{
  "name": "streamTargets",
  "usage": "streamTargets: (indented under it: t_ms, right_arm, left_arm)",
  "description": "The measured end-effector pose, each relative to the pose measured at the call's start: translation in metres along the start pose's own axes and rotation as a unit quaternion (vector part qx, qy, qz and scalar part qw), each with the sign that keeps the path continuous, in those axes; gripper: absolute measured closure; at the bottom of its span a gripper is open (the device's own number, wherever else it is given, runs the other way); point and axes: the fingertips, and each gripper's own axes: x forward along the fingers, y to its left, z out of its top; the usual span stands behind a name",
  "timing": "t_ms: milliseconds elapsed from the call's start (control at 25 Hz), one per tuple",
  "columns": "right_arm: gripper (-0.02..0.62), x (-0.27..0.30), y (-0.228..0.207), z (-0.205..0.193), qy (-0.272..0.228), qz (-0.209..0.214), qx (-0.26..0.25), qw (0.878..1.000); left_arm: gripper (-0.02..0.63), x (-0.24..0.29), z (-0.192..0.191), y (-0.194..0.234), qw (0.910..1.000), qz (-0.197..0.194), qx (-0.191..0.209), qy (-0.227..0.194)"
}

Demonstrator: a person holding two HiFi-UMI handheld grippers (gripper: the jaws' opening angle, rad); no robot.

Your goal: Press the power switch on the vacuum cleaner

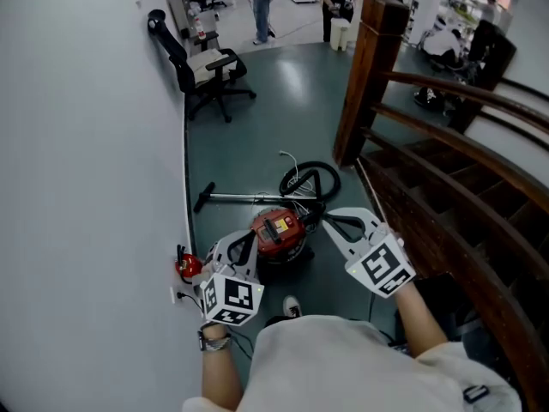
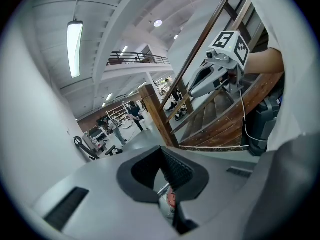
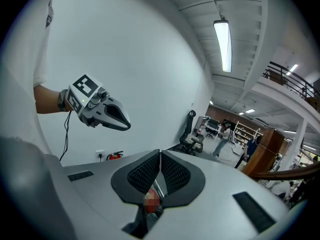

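Note:
A red and black vacuum cleaner [image 1: 278,230] stands on the grey floor just ahead of my feet, with its metal wand [image 1: 257,198] and coiled hose [image 1: 310,178] lying behind it. My left gripper [image 1: 249,240] hangs at the vacuum's left side, its pads together and nothing between them. My right gripper [image 1: 328,221] hangs at the vacuum's right, also shut and empty. In the left gripper view the left gripper [image 2: 161,151] shows a sliver of the red vacuum [image 2: 171,200] below its closed pads. The right gripper [image 3: 160,154] looks the same in its own view.
A white wall [image 1: 86,144] runs along the left, with a red fire extinguisher [image 1: 189,266] at its foot. A wooden staircase with a railing [image 1: 446,144] and post [image 1: 364,75] fills the right. A black office chair [image 1: 210,71] stands further back; people [image 1: 260,3] stand far off.

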Motion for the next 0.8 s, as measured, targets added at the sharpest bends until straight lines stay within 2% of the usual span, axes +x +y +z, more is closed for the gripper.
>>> streamTargets:
  t_ms: [800]
  right_arm:
    - [0.565, 0.051, -0.018, 0.001, 0.015, 0.007, 0.011, 1.000]
  left_arm:
    - [0.607, 0.038, -0.016, 0.044, 0.9998, -0.016, -0.008, 0.009]
